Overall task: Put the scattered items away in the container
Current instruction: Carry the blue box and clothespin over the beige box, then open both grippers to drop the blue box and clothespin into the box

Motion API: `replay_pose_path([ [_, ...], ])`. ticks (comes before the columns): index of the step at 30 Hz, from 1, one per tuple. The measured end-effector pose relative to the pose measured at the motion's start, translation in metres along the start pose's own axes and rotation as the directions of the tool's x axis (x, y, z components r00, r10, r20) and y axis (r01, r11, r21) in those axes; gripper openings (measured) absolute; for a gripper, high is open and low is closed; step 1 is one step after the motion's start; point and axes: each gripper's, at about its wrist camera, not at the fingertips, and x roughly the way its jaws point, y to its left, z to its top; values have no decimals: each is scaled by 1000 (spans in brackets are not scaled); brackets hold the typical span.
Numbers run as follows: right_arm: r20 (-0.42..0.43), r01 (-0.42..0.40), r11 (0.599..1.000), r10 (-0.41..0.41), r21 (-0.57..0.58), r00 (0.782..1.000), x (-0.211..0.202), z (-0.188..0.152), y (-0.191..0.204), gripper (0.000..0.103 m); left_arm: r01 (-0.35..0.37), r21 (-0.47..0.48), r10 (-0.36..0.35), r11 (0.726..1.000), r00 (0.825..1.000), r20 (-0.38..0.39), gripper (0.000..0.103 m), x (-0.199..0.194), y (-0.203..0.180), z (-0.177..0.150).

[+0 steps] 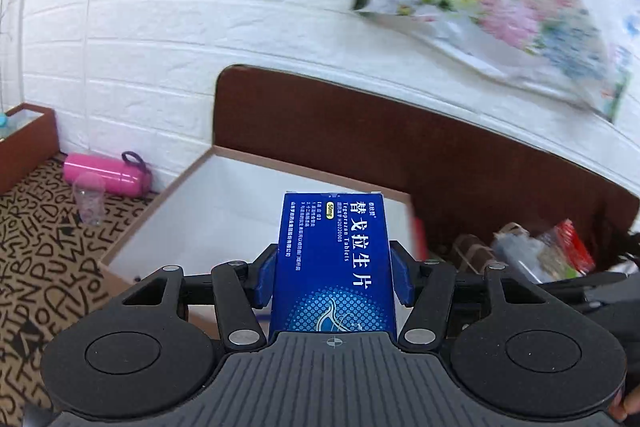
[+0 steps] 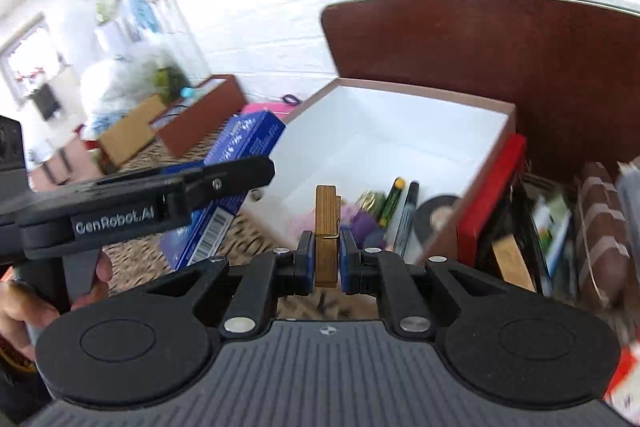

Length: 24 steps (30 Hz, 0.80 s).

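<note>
Left gripper [image 1: 334, 277] clamps a blue medicine box [image 1: 334, 263] printed "Tegoprazan Tablets 50mg", held over the white container [image 1: 224, 195] ahead, while the right gripper [image 2: 327, 261] pinches a wooden clothespin [image 2: 327, 235] before that container, "GenRobot.AI" legible alongside.

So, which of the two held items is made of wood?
The clothespin in the right claw; the left claw holds a blue cardboard medicine box.

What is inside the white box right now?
In the white box: a black marker, a green pen, a black tape roll and purple bits. The clothespin hides part of the floor.
</note>
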Motion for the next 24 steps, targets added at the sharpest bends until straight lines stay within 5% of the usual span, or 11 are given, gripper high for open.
replay_pose_path([
  [10, -202, 111, 976, -72, 187, 977, 138, 46, -34, 14, -95, -17, 92, 995, 985, -148, 58, 125, 68, 36],
  [18, -218, 137, 954, -80, 265, 973, 196, 67, -50, 14, -138, -49, 126, 989, 972, -196, 62, 173, 100, 38],
  [20, -199, 121, 950, -63, 290, 978, 204, 65, -53, 22, -167, -73, 153, 983, 974, -167, 84, 174, 106, 39],
  [22, -195, 131, 945, -73, 301, 978, 207, 64, -55, 73, -187, -111, 173, 976, 977, -123, 103, 169, 110, 38],
  [24, -177, 142, 955, -97, 261, 979, 203, 63, -52, 73, -141, -107, 129, 984, 984, -120, 103, 164, 109, 37],
])
